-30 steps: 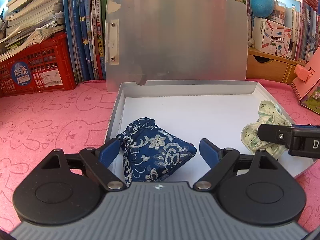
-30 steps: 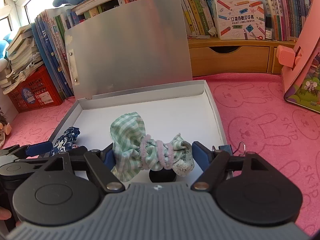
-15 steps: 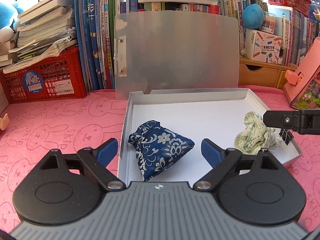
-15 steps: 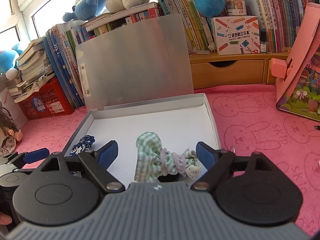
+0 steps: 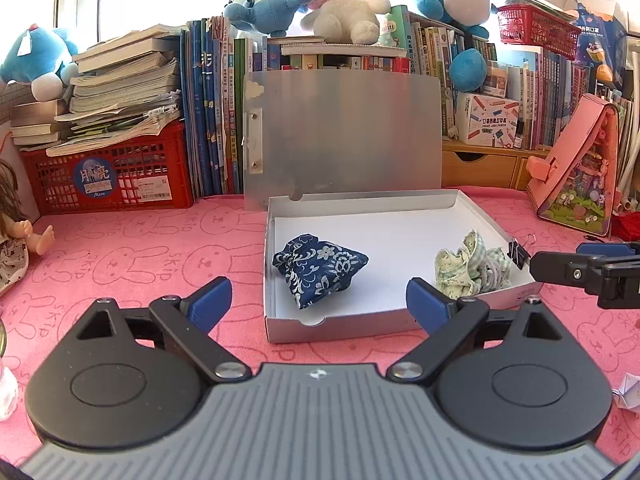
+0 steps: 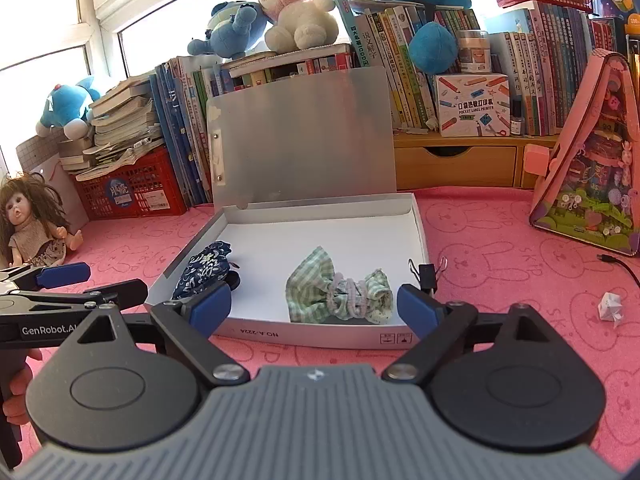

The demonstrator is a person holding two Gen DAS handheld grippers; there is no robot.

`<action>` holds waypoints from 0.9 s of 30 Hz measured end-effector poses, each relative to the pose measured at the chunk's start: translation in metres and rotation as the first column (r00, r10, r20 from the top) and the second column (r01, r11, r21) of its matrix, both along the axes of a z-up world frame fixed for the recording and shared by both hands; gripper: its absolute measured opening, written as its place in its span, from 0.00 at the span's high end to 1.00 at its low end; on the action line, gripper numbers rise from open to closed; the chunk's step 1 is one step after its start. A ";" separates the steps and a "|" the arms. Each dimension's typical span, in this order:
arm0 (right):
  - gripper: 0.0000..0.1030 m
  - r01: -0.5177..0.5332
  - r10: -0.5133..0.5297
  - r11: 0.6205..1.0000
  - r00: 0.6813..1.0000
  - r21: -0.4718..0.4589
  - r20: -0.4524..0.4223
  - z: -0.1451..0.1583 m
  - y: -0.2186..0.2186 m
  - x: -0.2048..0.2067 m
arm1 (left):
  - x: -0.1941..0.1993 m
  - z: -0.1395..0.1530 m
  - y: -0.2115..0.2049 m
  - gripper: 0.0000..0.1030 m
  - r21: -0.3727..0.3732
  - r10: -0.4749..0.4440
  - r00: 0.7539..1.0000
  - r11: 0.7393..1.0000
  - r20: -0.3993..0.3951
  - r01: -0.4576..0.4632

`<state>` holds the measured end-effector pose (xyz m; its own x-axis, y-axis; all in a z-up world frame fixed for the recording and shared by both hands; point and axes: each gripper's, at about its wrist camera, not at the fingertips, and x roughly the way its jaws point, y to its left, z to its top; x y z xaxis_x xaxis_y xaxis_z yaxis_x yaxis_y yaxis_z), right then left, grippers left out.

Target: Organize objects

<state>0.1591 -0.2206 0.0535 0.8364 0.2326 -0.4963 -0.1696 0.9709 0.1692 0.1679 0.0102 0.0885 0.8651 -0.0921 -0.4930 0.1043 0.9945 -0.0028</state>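
A shallow white box (image 5: 292, 328) (image 6: 320, 334) with its grey lid (image 5: 344, 136) standing open sits on the pink mat. A blue floral pouch (image 5: 318, 268) (image 6: 206, 266) lies in its left part. A green checked pouch (image 5: 472, 268) (image 6: 340, 292) lies in its right part. A black binder clip (image 5: 518, 250) (image 6: 427, 272) sits at the box's right rim. My left gripper (image 5: 318, 302) is open and empty, in front of the box. My right gripper (image 6: 314, 306) is open and empty, in front of the box's near wall.
Books, plush toys and a red crate (image 5: 108, 176) line the back. A doll (image 6: 34, 220) sits at the left. A pink toy house (image 6: 592, 160) stands at the right. A folded white paper (image 6: 610, 306) lies on the mat to the right.
Both grippers have pulled back and up out of the box, open and empty. The two pouches stay lying in the box.
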 end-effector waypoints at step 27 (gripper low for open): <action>0.05 0.029 -0.028 0.992 1.000 -0.122 0.009 -0.073 0.033 -0.074 | -0.127 -0.071 0.019 0.04 0.025 0.117 0.992 0.993 0.039 -0.118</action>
